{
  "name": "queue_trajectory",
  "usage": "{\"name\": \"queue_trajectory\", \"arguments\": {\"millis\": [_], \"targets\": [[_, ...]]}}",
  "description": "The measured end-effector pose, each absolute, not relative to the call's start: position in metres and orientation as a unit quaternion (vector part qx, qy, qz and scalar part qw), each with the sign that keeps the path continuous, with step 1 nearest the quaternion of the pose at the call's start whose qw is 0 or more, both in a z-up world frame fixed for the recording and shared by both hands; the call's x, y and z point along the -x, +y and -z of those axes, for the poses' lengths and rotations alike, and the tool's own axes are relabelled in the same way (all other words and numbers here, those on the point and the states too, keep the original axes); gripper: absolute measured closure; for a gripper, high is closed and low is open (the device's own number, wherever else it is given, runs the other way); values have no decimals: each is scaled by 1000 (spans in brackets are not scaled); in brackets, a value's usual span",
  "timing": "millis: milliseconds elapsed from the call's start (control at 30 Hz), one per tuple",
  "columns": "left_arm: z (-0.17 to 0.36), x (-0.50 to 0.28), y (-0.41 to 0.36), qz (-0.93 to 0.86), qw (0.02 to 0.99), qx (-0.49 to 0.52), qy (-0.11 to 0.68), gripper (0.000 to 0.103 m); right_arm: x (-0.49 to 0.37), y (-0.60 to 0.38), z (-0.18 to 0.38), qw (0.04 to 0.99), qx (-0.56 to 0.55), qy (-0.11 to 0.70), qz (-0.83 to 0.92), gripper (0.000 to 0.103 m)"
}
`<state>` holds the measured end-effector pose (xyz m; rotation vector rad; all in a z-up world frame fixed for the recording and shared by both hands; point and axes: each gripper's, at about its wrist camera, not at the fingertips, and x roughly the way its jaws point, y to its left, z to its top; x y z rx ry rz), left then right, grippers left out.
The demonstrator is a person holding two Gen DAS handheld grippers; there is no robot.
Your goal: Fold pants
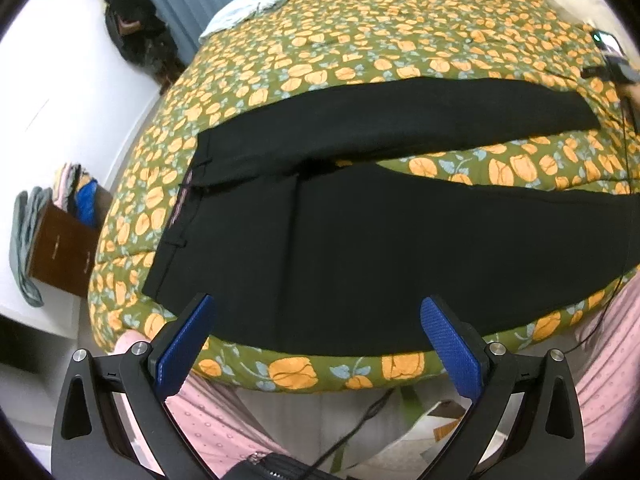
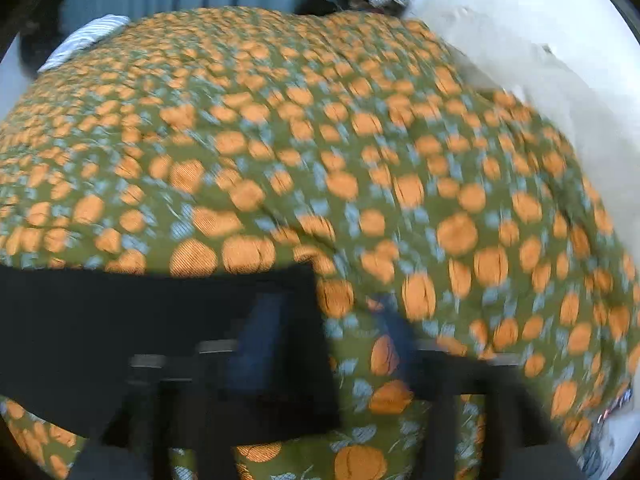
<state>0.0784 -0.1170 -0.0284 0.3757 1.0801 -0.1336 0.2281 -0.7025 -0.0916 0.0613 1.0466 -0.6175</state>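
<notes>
Black pants [image 1: 360,216] are laid flat on a bed covered by a green quilt [image 1: 360,32] printed with orange flowers. The waistband [image 1: 180,200] is seen at the left in the left wrist view, with belt loops along it, and the two legs are spread apart toward the right, a wedge of quilt showing between them. The nearer leg runs along the quilt's near edge.

The left gripper [image 1: 316,320] is held over the near edge of the pants, its blue pads [image 1: 184,344] spread wide, with nothing pinched between them. Pink dotted fabric of the person's clothing [image 1: 608,360] is visible below and at the right.

The right wrist view is smeared by motion. The right gripper [image 2: 320,344] is seen over the hem end of a pant leg [image 2: 160,340], its left finger in front of the black cloth and its right finger over the quilt [image 2: 360,140]. Its jaws appear parted, with no cloth seemingly gripped, though the blur leaves this uncertain.

A wooden box [image 1: 64,248] with folded clothes stands beside the bed.
</notes>
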Motion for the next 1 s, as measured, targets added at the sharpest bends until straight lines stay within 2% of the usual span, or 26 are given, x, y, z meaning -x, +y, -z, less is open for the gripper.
{"name": "queue_trajectory", "arguments": {"millis": [133, 233, 367, 467, 567, 600, 667, 900, 1000], "targets": [[39, -90, -106, 52, 834, -160, 526, 1, -180, -677, 94, 854, -155, 437, 235, 25], [43, -99, -100, 39, 845, -161, 509, 1, -128, -627, 100, 862, -266, 405, 148, 25], [68, -122, -105, 55, 849, -154, 503, 1, -43, -544, 129, 821, -372, 430, 53, 24], [103, -140, -126, 93, 845, -166, 500, 1, 13, -518, 165, 784, -382, 478, 100, 25], [158, -160, -144, 70, 825, -227, 512, 0, 70, -548, 167, 764, -434, 424, 220, 28], [175, -167, -141, 43, 815, -248, 523, 0, 90, -557, 157, 754, -433, 406, 283, 28], [182, -175, -111, 39, 823, -187, 535, 0, 104, -557, 136, 752, -395, 406, 337, 25], [165, -178, -11, -17, 829, -52, 557, 0, 67, -476, 101, 809, -342, 400, 260, 20], [153, -163, -9, -24, 833, -57, 549, 1, 28, -423, 110, 836, -336, 385, 201, 20]]}}
